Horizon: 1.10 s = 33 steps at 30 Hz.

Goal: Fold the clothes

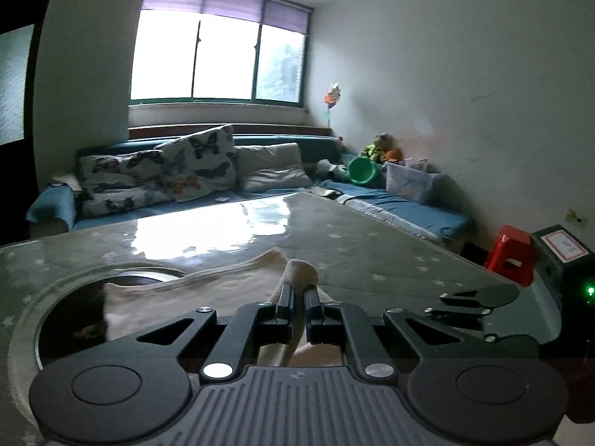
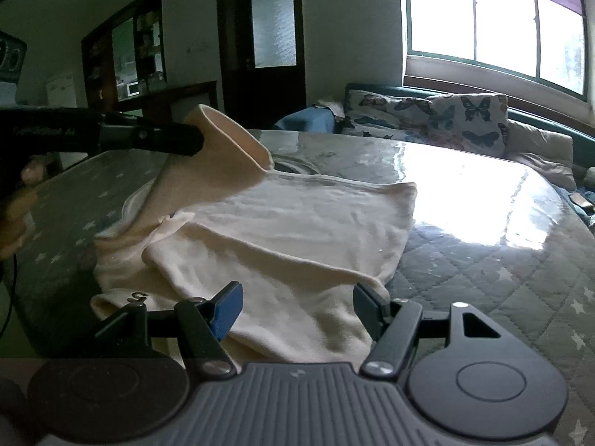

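fingers: left gripper [image 1: 300, 297] pinches raised cuff of cream garment [image 2: 282, 223]; right gripper [image 2: 297, 306] wide, empty, over near hem. garment lies on table [image 2: 502, 260]. likely light, limp; grip at edges/corners.

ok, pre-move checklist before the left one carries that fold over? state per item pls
1. Left gripper shut on fabric: ok, jaws pinch a raised edge of the cream garment.
2. Lifted edge clear of the table: ok, it stands up off the surface in the right wrist view.
3. Right gripper free: ok, jaws open, holding nothing, over the near hem.
4. Rest of garment lying flat: not ok, a folded flap and wrinkles show near the middle.
5. Landing area clear: ok, the table beyond the garment looks bare.
6. Grip holds one layer only: cannot tell.
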Tool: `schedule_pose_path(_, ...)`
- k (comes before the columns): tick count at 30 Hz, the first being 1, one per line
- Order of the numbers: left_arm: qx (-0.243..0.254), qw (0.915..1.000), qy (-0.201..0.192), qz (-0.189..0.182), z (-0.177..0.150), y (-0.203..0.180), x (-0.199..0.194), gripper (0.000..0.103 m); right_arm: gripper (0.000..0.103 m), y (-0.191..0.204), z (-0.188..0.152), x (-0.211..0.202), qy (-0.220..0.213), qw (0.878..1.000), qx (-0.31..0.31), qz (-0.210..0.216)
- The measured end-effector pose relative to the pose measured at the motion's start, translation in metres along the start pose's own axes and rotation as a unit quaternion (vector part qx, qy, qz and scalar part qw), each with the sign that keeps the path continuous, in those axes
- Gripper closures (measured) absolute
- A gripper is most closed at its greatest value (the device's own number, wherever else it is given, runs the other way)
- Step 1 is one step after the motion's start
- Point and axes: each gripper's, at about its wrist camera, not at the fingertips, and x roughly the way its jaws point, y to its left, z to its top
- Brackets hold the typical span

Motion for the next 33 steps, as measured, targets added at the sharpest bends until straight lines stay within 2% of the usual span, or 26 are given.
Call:
schedule_pose_path(14,-0.020,0.9971,0.062,-0.040,-0.022,-0.005,0.032,0.094,0.036,-0.008,-0.003,-0.002,0.003,1.000,0.009,-0.014)
schedule_pose_path(17,-0.017,0.9963,0.070,-0.047,-0.027,-0.007,0.032,0.087,0.036,-0.009,-0.004,-0.002,0.003,1.000,0.011,-0.017)
schedule_pose_path(19,-0.014,0.9961,0.070,-0.052,-0.029,-0.009,0.030,0.078,0.036,-0.009,-0.004,-0.002,0.004,1.000,0.012,-0.018)
schedule_pose_path(31,-0.014,0.9966,0.068,-0.045,-0.031,-0.008,0.024,0.070,0.036,-0.012,-0.003,-0.006,-0.001,1.000,0.014,-0.026)
schedule_pose_path(33,-0.015,0.9971,0.065,-0.037,-0.030,-0.005,0.021,0.063,0.036,-0.014,-0.003,-0.006,-0.003,0.999,0.016,-0.028)
